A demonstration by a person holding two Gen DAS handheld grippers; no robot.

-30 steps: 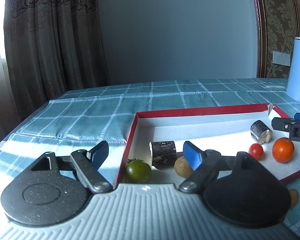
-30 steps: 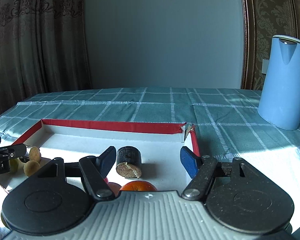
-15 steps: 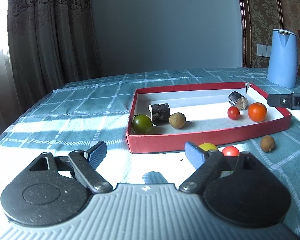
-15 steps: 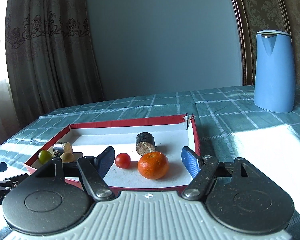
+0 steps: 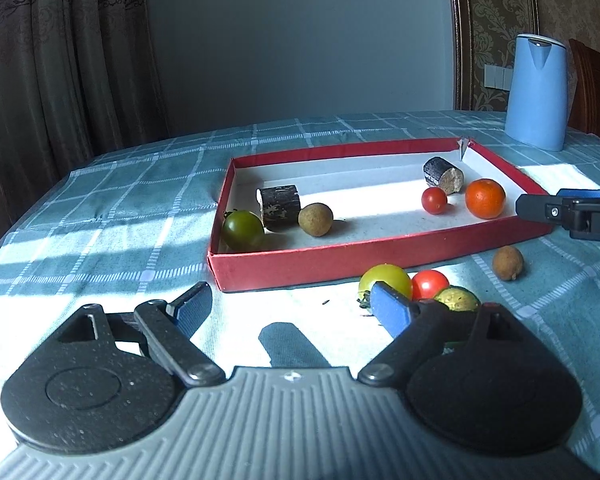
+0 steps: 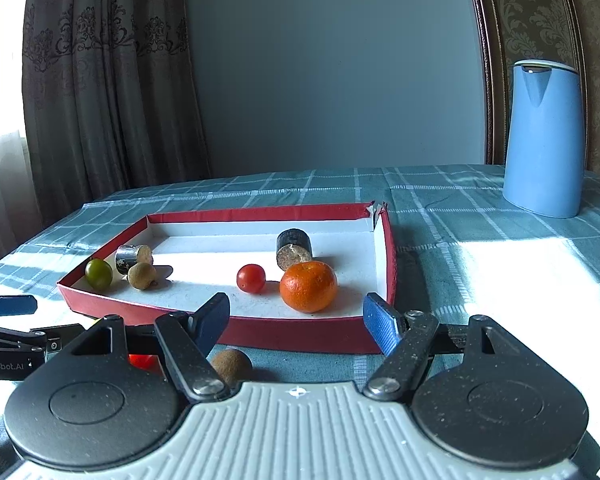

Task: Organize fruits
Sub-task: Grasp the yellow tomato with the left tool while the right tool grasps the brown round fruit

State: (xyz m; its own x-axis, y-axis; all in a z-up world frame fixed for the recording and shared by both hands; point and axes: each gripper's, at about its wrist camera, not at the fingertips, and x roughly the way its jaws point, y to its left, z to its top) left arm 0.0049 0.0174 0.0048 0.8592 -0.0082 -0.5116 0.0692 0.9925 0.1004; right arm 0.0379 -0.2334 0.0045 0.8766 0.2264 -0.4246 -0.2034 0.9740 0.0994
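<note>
I've pulled both grippers back from the red tray (image 5: 380,254), left gripper (image 5: 290,308) and right gripper (image 6: 296,316) both released and empty, so the loose fruits before it, like the yellow tomato (image 5: 384,280), come next.

- You get hard sunlight from the curtained window on the left; it blows out patches of the bench (image 5: 100,208) to white glare.
- You see crisp dark shadows under the left tongs (image 5: 290,308).
- Your fisheye bends the edges and blackens the corners; focus stays sharp.
</note>
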